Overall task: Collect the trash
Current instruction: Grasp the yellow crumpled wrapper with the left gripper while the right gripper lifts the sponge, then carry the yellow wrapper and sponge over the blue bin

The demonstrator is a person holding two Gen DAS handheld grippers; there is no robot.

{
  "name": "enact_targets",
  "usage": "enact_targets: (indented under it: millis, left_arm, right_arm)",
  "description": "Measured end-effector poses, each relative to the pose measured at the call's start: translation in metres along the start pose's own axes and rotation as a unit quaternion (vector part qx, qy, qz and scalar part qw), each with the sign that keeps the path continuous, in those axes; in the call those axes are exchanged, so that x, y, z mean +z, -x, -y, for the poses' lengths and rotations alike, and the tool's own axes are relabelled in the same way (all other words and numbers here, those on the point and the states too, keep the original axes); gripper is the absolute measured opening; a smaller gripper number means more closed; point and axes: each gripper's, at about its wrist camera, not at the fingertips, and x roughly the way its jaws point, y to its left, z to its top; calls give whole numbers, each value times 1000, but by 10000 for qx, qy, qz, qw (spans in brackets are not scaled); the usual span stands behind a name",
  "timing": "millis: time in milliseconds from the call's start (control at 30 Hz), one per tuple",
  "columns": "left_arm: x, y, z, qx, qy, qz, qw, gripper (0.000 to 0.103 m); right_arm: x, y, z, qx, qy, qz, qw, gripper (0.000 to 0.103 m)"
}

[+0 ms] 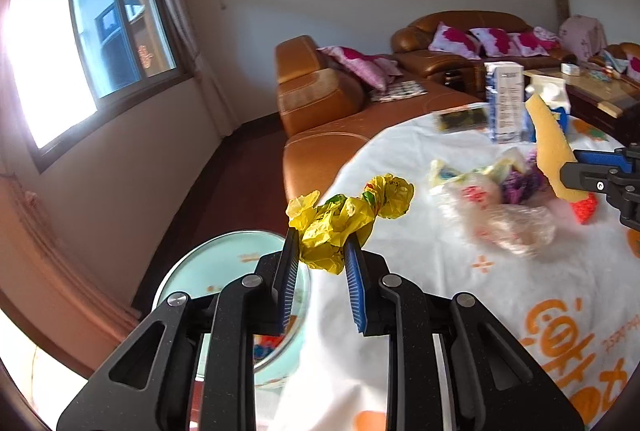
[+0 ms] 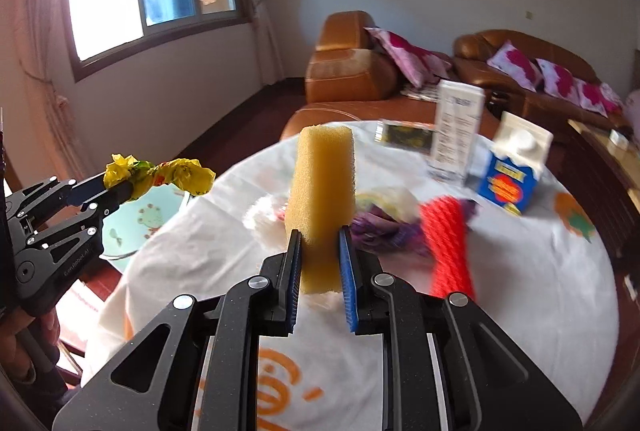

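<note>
While raised over the desk (image 2: 540, 291) edge, left hand-held gripper (image 1: 322, 243) is clamped on a crumpled yellow wrapper (image 1: 344, 219); right hand-held gripper (image 2: 320, 251) is clamped on an upright yellow sponge (image 2: 322, 183). Pale bin (image 1: 224, 263) sits below the wrapper, contents unclear. Farther on the desk: plastic bags (image 1: 500, 207), red net (image 2: 448, 243), two cartons (image 2: 508, 167).

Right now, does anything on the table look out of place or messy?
Yes. A loose heap of crumpled wrappers and a clear plastic bag lies mid-table on the white cloth, beside a red mesh piece. The tall white carton and the blue carton stand upright; nothing looks spilled.
</note>
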Motion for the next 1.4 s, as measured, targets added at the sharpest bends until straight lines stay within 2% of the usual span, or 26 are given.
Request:
enact_targets:
  millis: [300, 900, 1400]
  left_arm:
    - [-14, -4, -60, 684, 268, -143, 9972, 23]
    - [-41, -11, -140, 1581, 637, -481, 9842, 23]
    - [-53, -16, -180, 1939, 785, -646, 9757, 23]
  right_arm:
    - [26, -39, -58, 431, 555, -20, 9975, 19]
    - [51, -92, -150, 1058, 1282, -100, 9860, 19]
    - [56, -121, -200, 1229, 1789, -270, 9758, 19]
